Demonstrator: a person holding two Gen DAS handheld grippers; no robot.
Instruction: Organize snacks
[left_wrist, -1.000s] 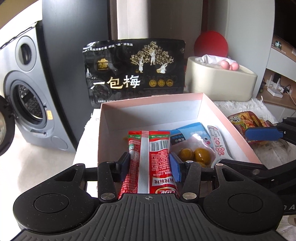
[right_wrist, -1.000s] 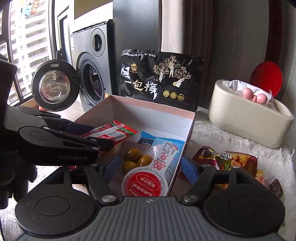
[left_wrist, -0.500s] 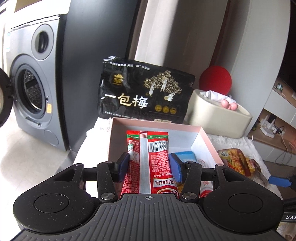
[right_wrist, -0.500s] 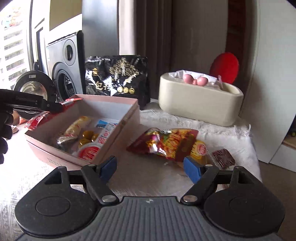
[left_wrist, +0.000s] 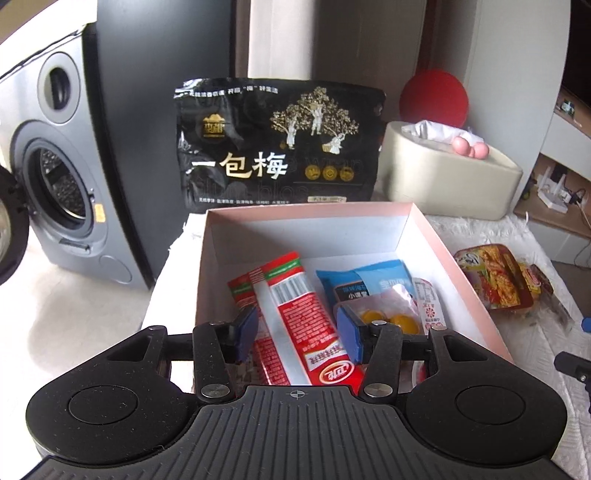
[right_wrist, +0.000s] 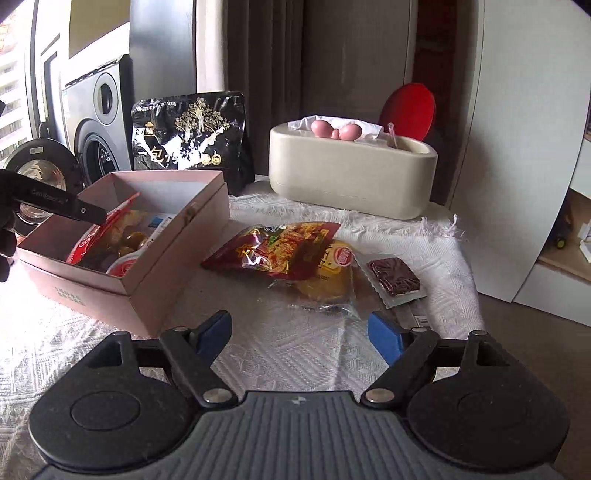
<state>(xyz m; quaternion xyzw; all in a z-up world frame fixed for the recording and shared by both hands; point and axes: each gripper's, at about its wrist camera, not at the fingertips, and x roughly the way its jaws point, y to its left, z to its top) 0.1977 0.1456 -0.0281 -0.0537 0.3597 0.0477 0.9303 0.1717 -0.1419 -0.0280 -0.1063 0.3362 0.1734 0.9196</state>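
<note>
Nearest in the left wrist view, the left gripper (left_wrist: 295, 332) is seen with its jaws clamped on a red sausage packet (left_wrist: 295, 325), which is held tilted over the near end of the pink box (left_wrist: 465, 269). The step in hand is judged to be the lowering of this packet into the box; a release beside the items already inside would be called for next. A blue packet (left_wrist: 369, 284) and a clear pack of yellow fruit (left_wrist: 388, 317) are already lying in the box, just beside the held packet, so little free floor is left there.

In the right wrist view, the right gripper (right_wrist: 299, 332) is held over the white cloth of the desk (right_wrist: 295, 354); its jaws have just been opening, they stand well apart, and nothing is between them. Just beyond them a red spicy snack bag (right_wrist: 280, 247) is lying on a yellow pastry pack (right_wrist: 328, 284), with a small brown square packet (right_wrist: 395, 280) touching that pile. These are judged still to be gathered, and the overlap could hinder a clean pick.

Farther back, a black plum bag (left_wrist: 280, 144) stands behind the box, a beige tissue holder (right_wrist: 351, 177) beside it, and a washing machine (left_wrist: 51, 177) off the desk's edge.
</note>
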